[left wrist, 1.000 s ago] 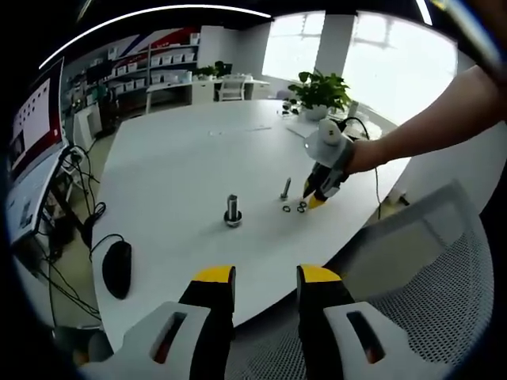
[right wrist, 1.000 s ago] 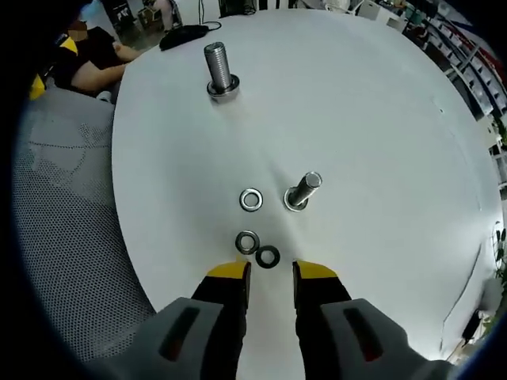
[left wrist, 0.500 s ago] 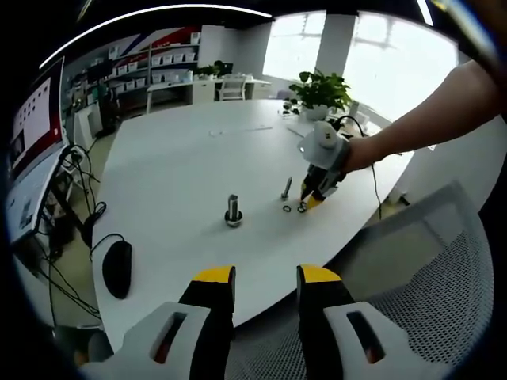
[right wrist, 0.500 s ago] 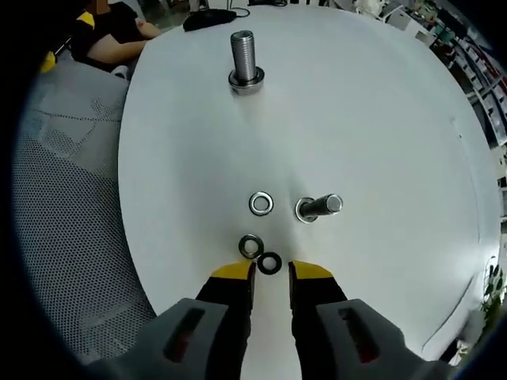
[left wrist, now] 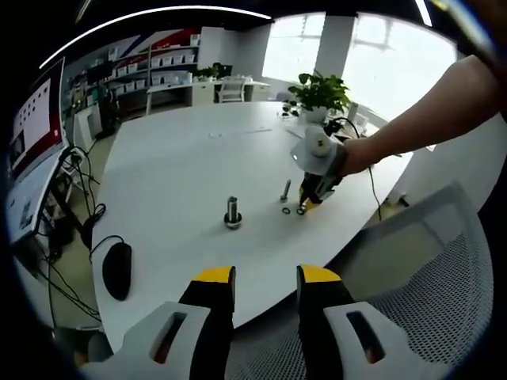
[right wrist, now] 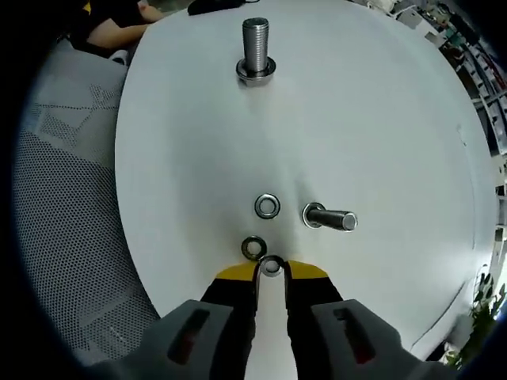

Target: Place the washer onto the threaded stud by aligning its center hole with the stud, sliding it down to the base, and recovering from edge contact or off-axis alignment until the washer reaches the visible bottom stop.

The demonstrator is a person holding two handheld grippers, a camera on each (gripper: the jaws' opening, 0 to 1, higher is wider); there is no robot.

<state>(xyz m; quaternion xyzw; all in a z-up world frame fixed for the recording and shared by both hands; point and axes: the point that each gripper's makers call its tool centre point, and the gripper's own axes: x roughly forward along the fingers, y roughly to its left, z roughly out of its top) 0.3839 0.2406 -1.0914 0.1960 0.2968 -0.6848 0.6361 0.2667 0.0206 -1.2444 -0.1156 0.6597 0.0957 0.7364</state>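
The fingers (right wrist: pixel 238 279) of the right gripper (right wrist: pixel 271 273) straddle a washer (right wrist: pixel 272 266) flat on the white table (right wrist: pixel 380 119), not visibly pinching it, so they should close squarely before lifting toward the slim threaded stud (right wrist: pixel 329 217) at two o'clock, while the left gripper (left wrist: pixel 265 279) hovers spread, holding nothing.

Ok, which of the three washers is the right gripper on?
The washer between the right gripper tips; the other two lie farther out.
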